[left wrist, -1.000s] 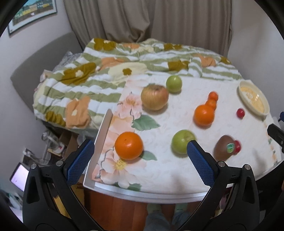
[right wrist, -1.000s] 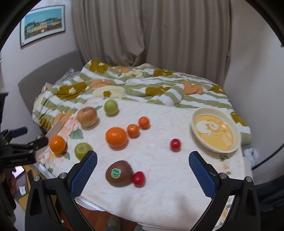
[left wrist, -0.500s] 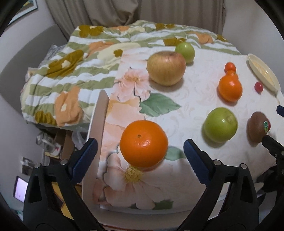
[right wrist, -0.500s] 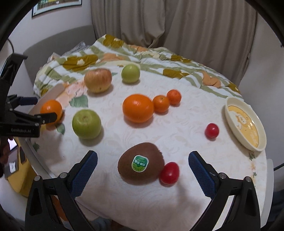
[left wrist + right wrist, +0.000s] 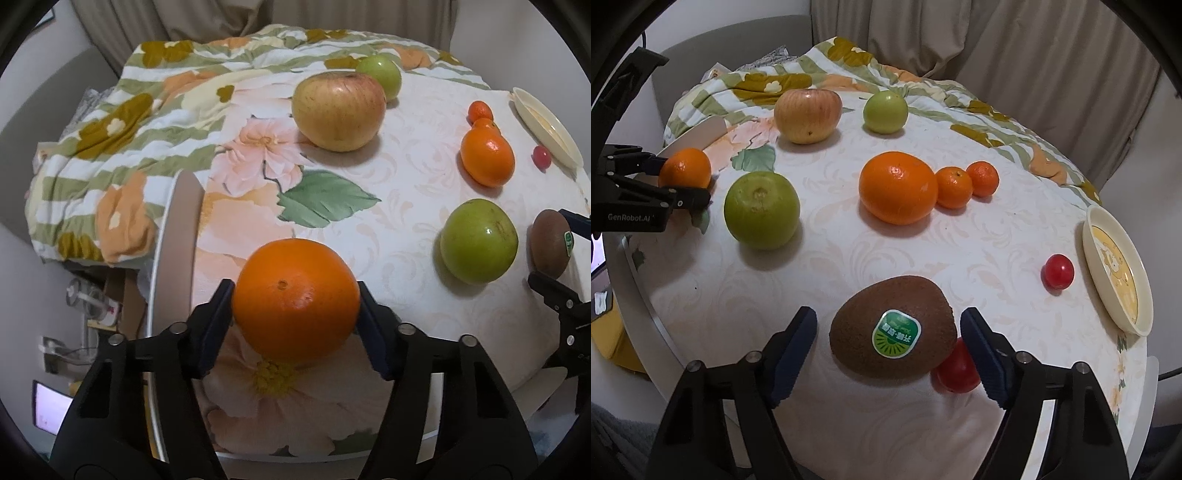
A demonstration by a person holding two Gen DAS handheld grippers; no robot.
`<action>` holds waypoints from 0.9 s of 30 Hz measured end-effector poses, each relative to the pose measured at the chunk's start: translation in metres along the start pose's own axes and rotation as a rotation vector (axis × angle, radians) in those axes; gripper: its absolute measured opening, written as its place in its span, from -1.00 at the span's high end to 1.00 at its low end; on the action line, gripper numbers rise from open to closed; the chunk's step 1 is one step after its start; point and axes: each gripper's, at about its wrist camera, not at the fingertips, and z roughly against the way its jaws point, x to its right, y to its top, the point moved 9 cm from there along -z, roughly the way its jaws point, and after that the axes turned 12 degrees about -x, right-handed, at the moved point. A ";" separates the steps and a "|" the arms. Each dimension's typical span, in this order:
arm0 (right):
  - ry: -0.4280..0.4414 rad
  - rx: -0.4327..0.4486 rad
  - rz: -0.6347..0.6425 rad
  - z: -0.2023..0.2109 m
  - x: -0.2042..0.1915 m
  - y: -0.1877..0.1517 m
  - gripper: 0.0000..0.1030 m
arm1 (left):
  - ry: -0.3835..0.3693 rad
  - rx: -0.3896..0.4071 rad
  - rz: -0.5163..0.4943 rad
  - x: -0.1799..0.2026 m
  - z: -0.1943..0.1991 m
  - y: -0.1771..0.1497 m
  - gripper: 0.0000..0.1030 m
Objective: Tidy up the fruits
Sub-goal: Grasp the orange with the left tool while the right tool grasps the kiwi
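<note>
My left gripper is shut on an orange at the table's near left edge; the orange also shows in the right wrist view. My right gripper is open around a brown kiwi with a green sticker, its pads apart from the fruit. A red cherry tomato lies against the kiwi by the right finger. On the table lie a big orange, two small tangerines, two green apples, a yellow-red apple and another red tomato.
A cream plate with a yellow picture sits at the table's right edge. The round table has a white patterned cloth. A flowered, striped blanket lies behind it, with curtains beyond. The table edge drops off at left and front.
My left gripper moved forward and closed on the orange. My right gripper moved down and forward and narrowed around the kiwi.
</note>
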 end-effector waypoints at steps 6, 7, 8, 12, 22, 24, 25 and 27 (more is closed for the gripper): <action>-0.005 -0.009 0.034 -0.002 0.003 0.000 -0.36 | 0.020 0.004 -0.012 0.002 0.001 0.000 -0.29; -0.007 -0.010 0.039 -0.003 0.003 0.001 -0.34 | 0.018 0.003 -0.010 0.003 0.001 0.001 -0.29; -0.010 -0.012 0.046 -0.004 0.004 0.001 -0.33 | 0.017 0.003 -0.009 0.002 0.001 0.000 -0.29; 0.010 -0.021 0.060 -0.006 0.003 0.004 -0.20 | 0.014 0.005 -0.003 0.001 0.002 -0.002 -0.28; 0.046 -0.051 -0.017 -0.001 0.008 0.007 -0.19 | -0.011 0.018 0.005 0.002 0.016 -0.005 -0.28; 0.052 -0.046 -0.035 0.004 0.009 0.009 -0.19 | -0.014 0.026 0.006 0.003 0.021 -0.004 -0.28; 0.056 -0.043 -0.045 0.007 0.010 0.010 -0.19 | -0.014 0.028 0.006 0.003 0.023 -0.003 -0.28; 0.065 -0.039 -0.058 0.012 0.011 0.014 -0.19 | -0.015 0.034 0.006 0.003 0.030 0.000 -0.28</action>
